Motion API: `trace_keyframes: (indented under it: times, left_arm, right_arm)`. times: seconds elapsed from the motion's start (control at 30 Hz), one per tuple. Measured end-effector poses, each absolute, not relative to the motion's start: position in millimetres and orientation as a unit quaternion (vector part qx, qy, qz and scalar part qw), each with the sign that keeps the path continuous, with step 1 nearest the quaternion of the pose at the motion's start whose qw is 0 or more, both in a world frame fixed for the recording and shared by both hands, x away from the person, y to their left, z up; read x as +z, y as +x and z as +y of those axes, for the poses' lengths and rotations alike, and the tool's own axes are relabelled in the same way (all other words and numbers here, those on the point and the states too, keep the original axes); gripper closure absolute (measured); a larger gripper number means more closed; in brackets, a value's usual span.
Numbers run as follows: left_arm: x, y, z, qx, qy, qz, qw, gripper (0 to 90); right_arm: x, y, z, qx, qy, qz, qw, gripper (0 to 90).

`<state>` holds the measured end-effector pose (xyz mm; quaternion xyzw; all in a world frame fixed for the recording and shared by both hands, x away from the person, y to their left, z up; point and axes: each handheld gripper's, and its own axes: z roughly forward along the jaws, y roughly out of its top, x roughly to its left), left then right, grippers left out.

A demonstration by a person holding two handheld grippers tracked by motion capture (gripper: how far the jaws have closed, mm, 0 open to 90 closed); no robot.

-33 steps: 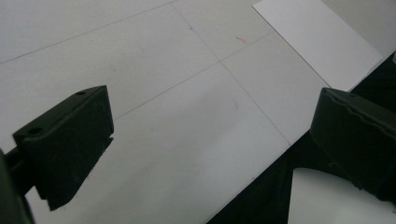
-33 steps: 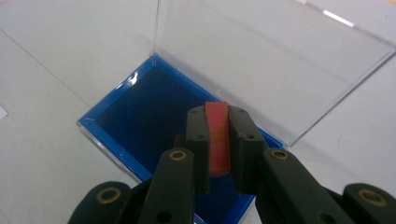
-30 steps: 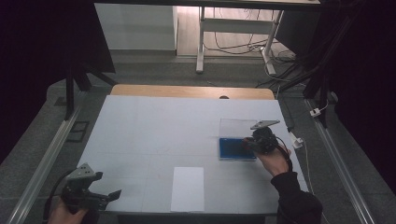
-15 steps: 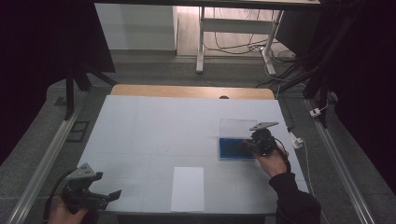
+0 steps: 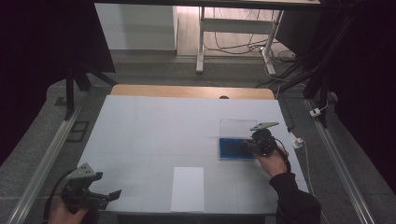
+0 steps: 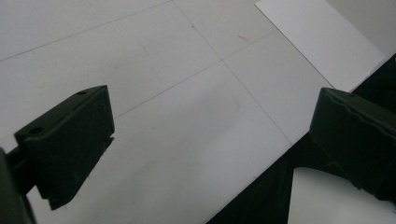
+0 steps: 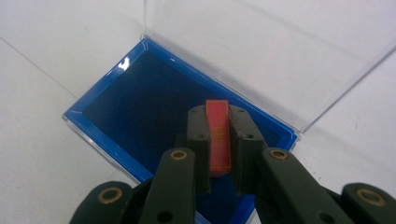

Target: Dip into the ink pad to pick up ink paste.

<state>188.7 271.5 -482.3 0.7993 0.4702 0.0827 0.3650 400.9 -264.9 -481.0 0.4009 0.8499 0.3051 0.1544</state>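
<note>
A shallow blue box [image 5: 236, 148] [image 7: 140, 93] lies on the right part of the white table, its clear lid [image 5: 237, 128] [image 7: 261, 51] standing open on the far side. My right gripper [image 5: 254, 144] [image 7: 218, 116] hovers over the box's right end, shut on a thin red card [image 7: 218, 140] held edge-up between its pads. My left gripper [image 5: 100, 193] [image 6: 205, 135] rests at the table's near left corner, jaws wide apart with nothing between them.
A white sheet of paper [image 5: 187, 189] [image 6: 317, 42] lies near the table's front edge in the middle. A wooden strip [image 5: 191, 92] borders the table's far side. Metal rails [image 5: 42, 163] run along both sides, with a cable plug [image 5: 297, 140] at the right.
The right hand has shifted only slightly over the blue box, still shut on the red card. The left gripper has kept still.
</note>
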Motion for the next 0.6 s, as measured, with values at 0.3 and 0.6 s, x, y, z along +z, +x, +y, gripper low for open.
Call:
trace_keyframes:
  times: [0.3, 0.6]
  left_arm:
    - [-482, 189, 271, 0.081, 0.799, 0.472, 0.365, 0.4]
    - [-482, 189, 272, 0.081, 0.797, 0.473, 0.367, 0.5]
  right_arm:
    - [-481, 397, -257, 0.289, 0.388, 0.857, 0.178, 80.6]
    - [-481, 399, -265, 0.307, 0.402, 0.848, 0.158, 80.4]
